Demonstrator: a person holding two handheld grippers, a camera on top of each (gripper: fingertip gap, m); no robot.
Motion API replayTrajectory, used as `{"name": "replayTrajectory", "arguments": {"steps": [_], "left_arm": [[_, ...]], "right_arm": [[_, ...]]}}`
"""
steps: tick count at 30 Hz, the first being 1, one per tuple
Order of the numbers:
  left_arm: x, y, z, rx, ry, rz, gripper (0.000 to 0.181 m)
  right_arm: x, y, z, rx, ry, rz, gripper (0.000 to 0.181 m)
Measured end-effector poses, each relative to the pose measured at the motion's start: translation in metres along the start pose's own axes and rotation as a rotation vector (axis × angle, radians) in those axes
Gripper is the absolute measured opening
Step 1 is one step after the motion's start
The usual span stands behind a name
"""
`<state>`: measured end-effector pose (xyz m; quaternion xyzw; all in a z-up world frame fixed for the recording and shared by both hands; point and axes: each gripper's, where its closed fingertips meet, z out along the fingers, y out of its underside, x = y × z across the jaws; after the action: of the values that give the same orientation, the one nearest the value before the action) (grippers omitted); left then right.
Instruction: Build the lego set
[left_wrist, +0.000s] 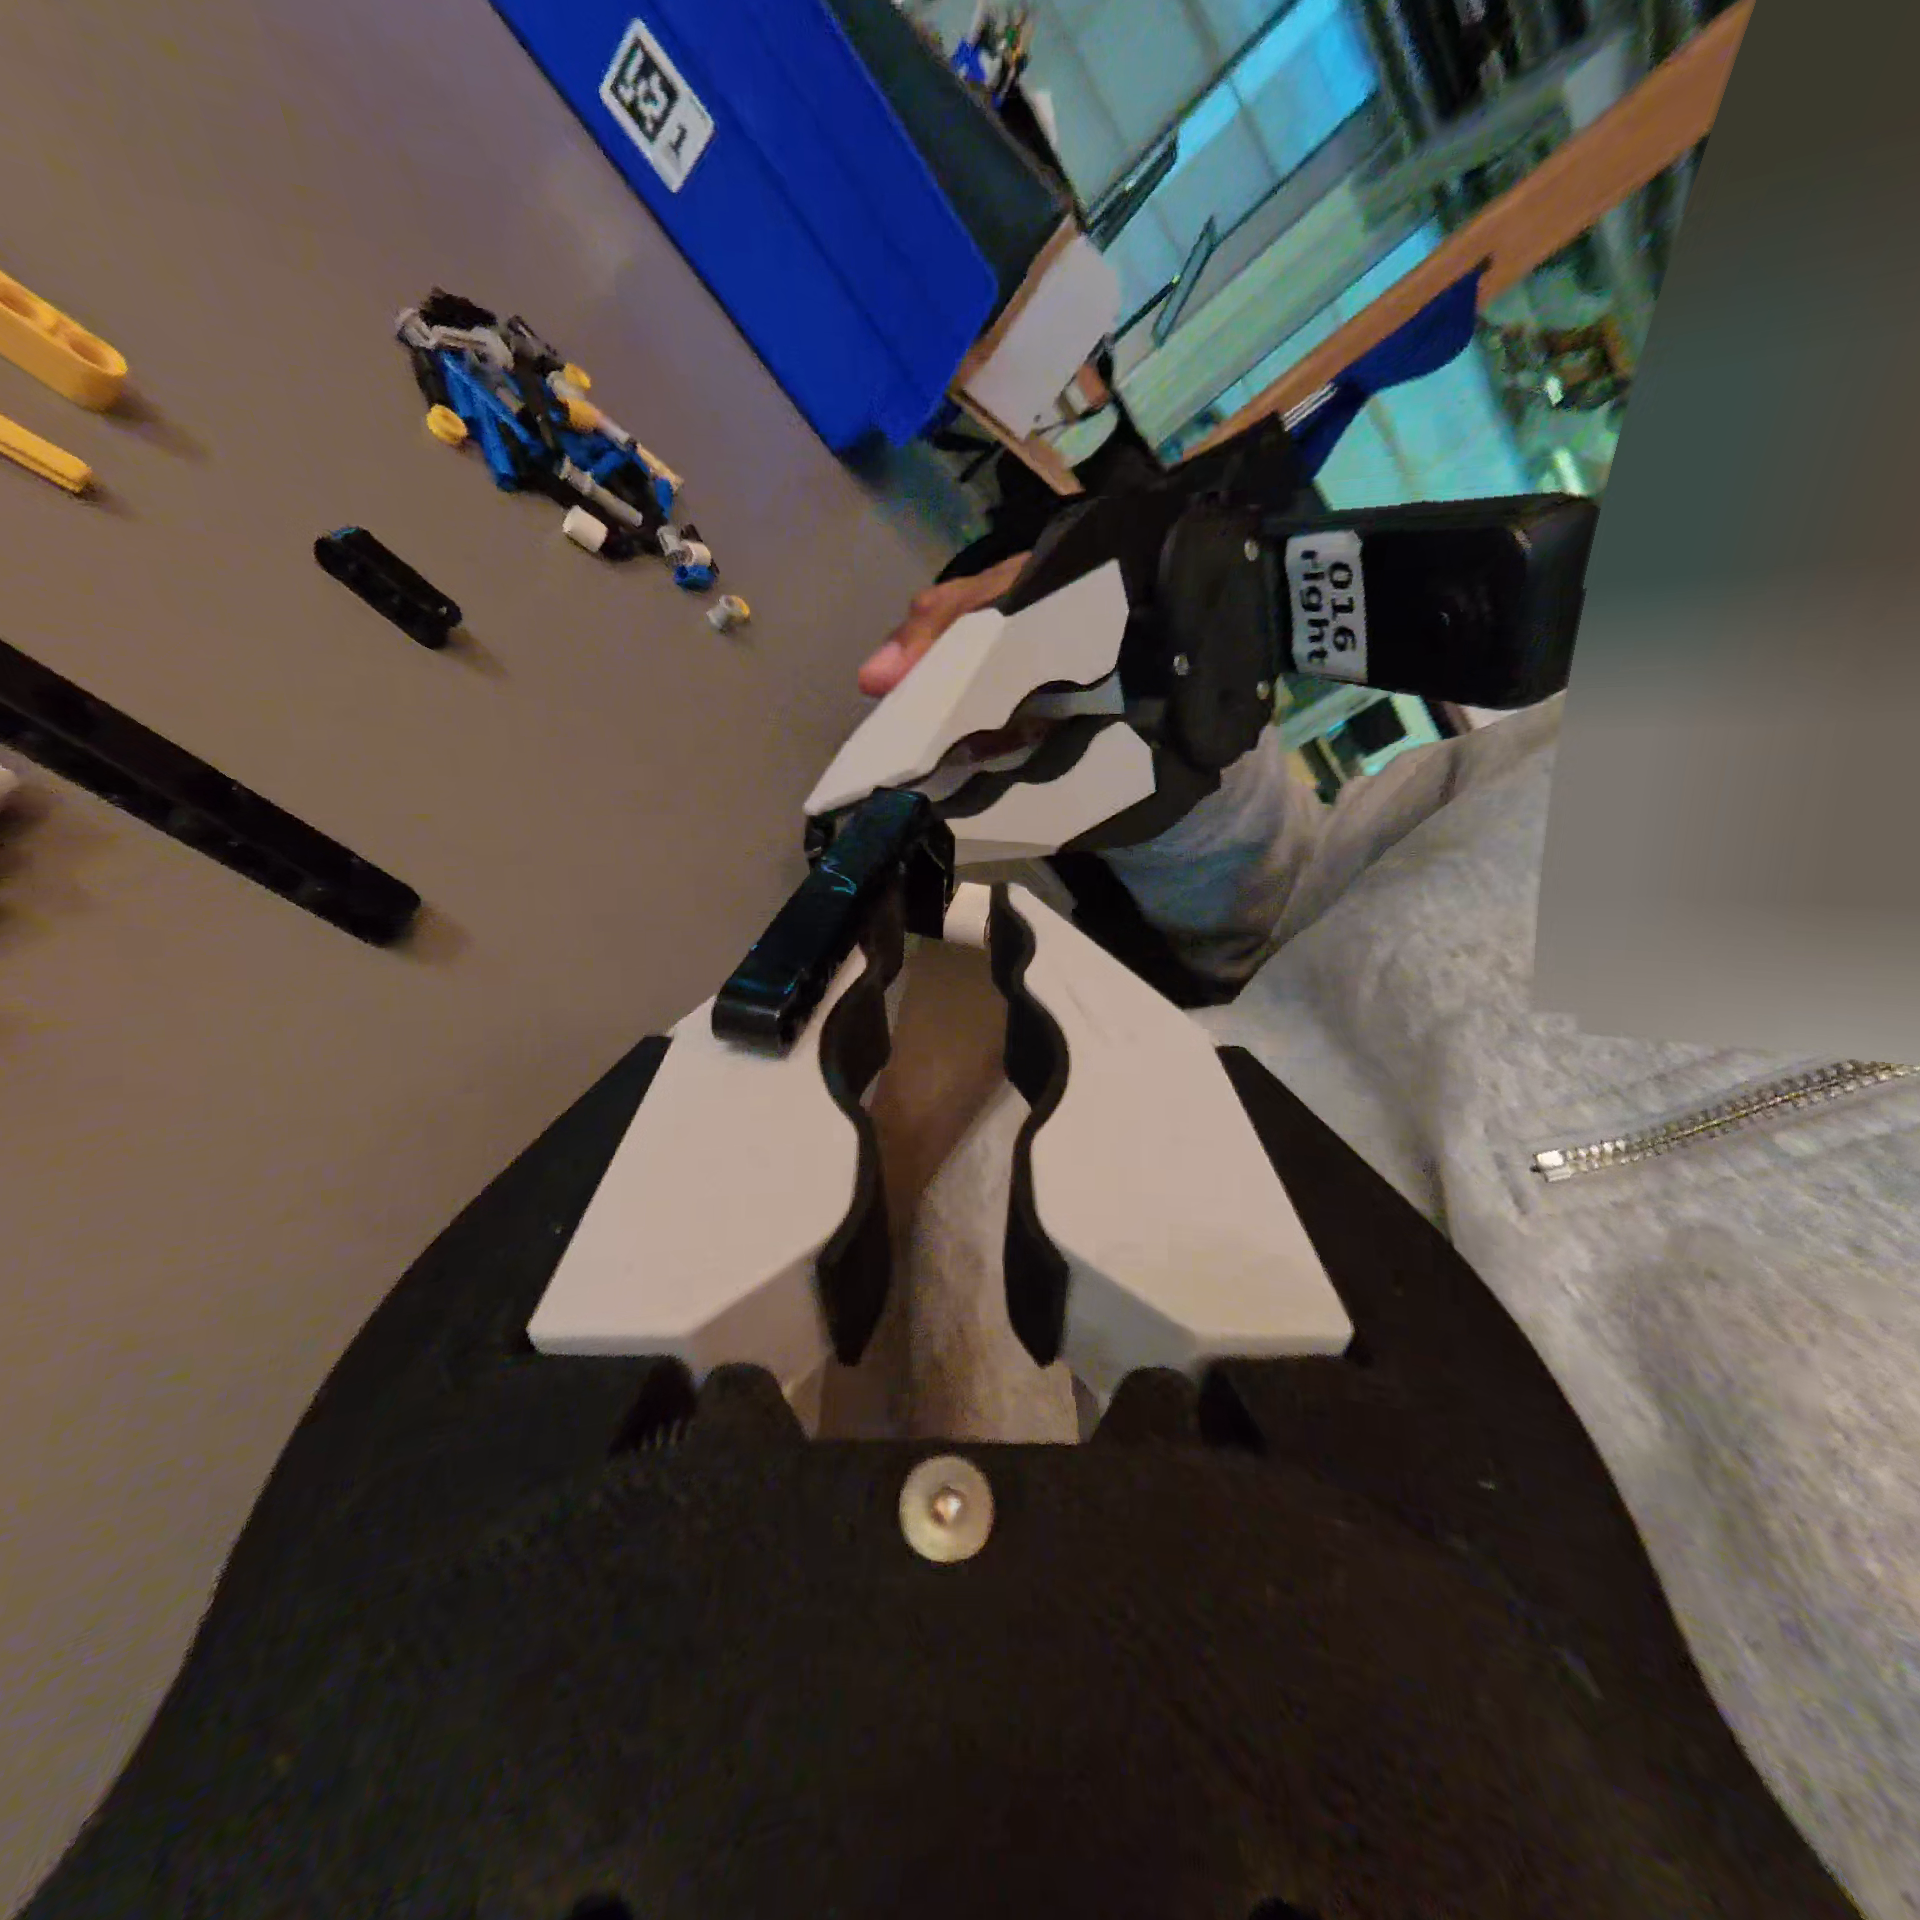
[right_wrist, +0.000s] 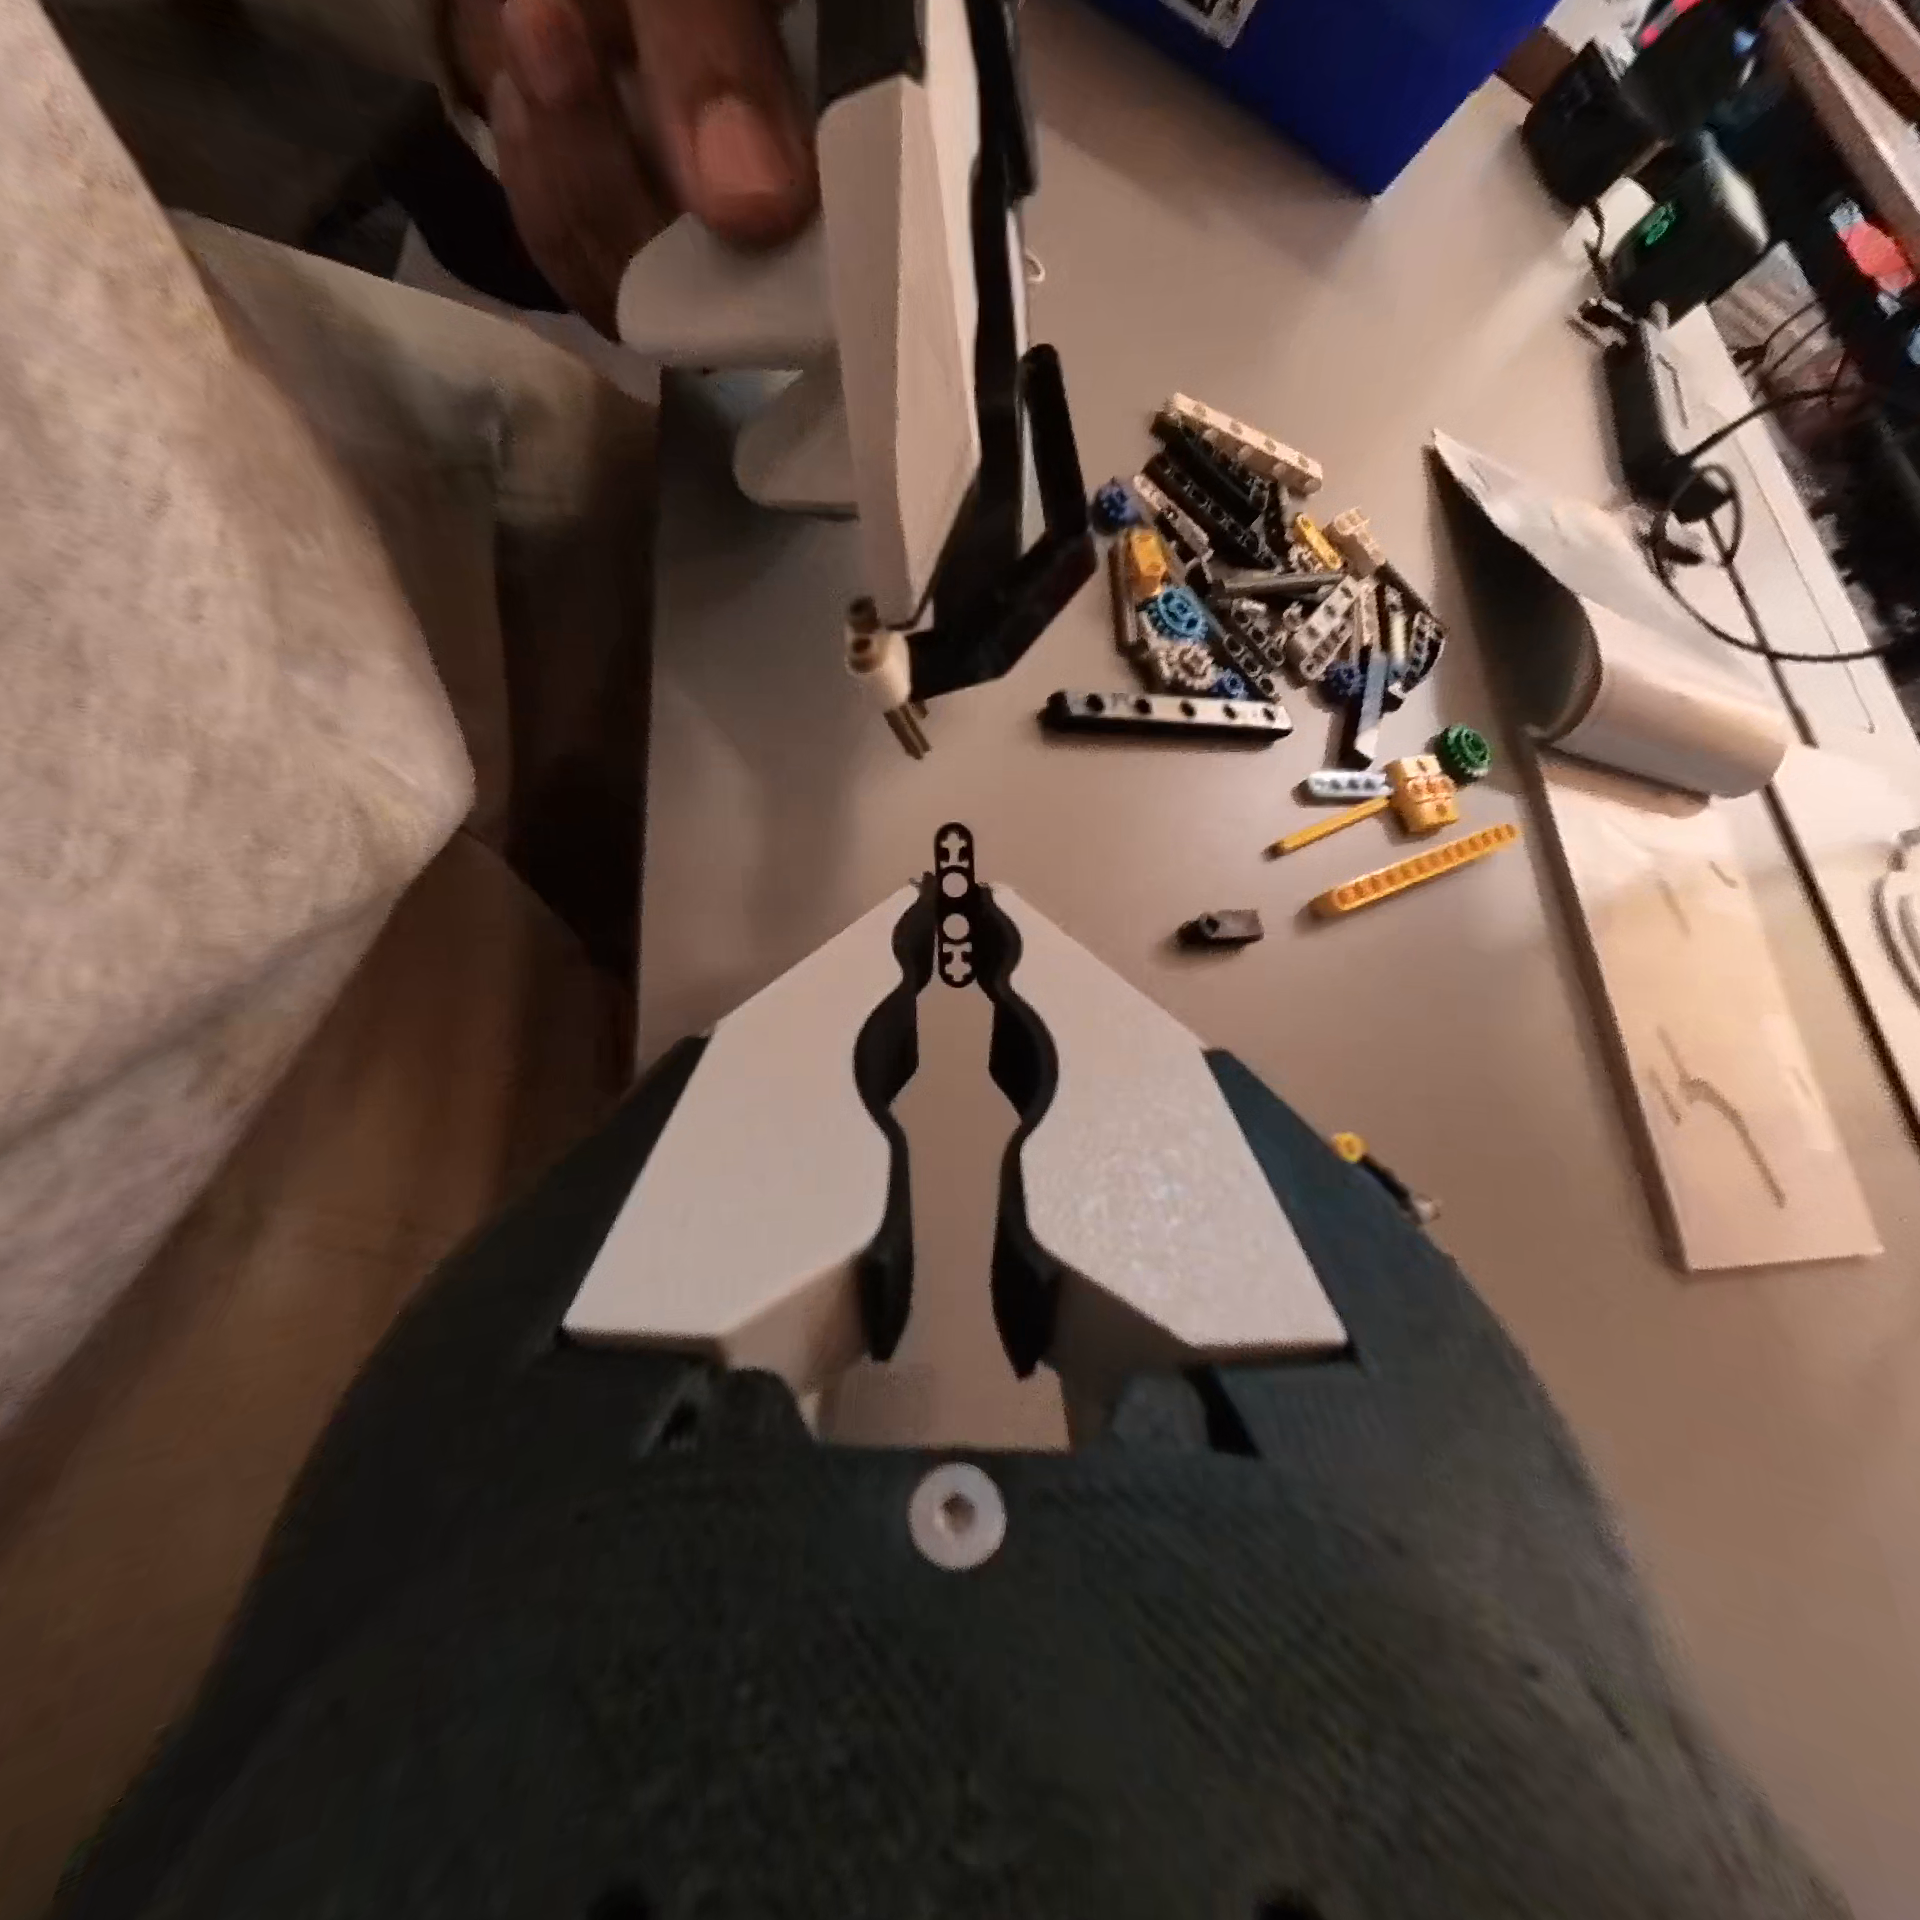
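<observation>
My left gripper (left_wrist: 940, 904) is shut on a black angled Lego assembly (left_wrist: 810, 935) that juts out to the left of its tips. In the right wrist view the left gripper (right_wrist: 904, 613) hangs at the top, holding that black assembly (right_wrist: 997, 613), which ends in a white connector (right_wrist: 873, 649) with tan pins (right_wrist: 909, 727). My right gripper (right_wrist: 954, 891) is shut on a thin black liftarm (right_wrist: 954, 905) that stands upright between its pads. In the left wrist view the right gripper (left_wrist: 826, 805) has its tips right at the far end of the black assembly.
A pile of loose Lego parts (right_wrist: 1247, 582), a black beam (right_wrist: 1164, 712), a yellow beam (right_wrist: 1413, 868) and a small dark piece (right_wrist: 1221, 927) lie on the table. A booklet (right_wrist: 1714, 987) lies to the right. A second pile (left_wrist: 540, 436), black beams (left_wrist: 208, 810) and a blue box (left_wrist: 810, 208) show in the left wrist view. The grippers are tip to tip, or close to it. From the right gripper's tips to the small dark piece (right_wrist: 1221, 927) is close to 9 cm. My left wrist view (left_wrist: 424, 608) looks at it from another angle.
</observation>
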<state>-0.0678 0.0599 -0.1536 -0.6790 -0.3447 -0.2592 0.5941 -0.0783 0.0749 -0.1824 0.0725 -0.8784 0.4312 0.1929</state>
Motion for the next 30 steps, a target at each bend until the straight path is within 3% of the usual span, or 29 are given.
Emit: {"name": "replayTrajectory", "arguments": {"steps": [2,30], "left_arm": [[-0.003,0.005,0.005,-0.031,-0.016,0.008,0.005],[-0.026,0.010,0.018,-0.066,-0.179,-0.025,0.005]], "right_arm": [[-0.008,0.003,-0.002,0.008,-0.010,-0.007,0.005],[-0.015,-0.003,-0.001,0.077,0.064,-0.151,0.004]]}}
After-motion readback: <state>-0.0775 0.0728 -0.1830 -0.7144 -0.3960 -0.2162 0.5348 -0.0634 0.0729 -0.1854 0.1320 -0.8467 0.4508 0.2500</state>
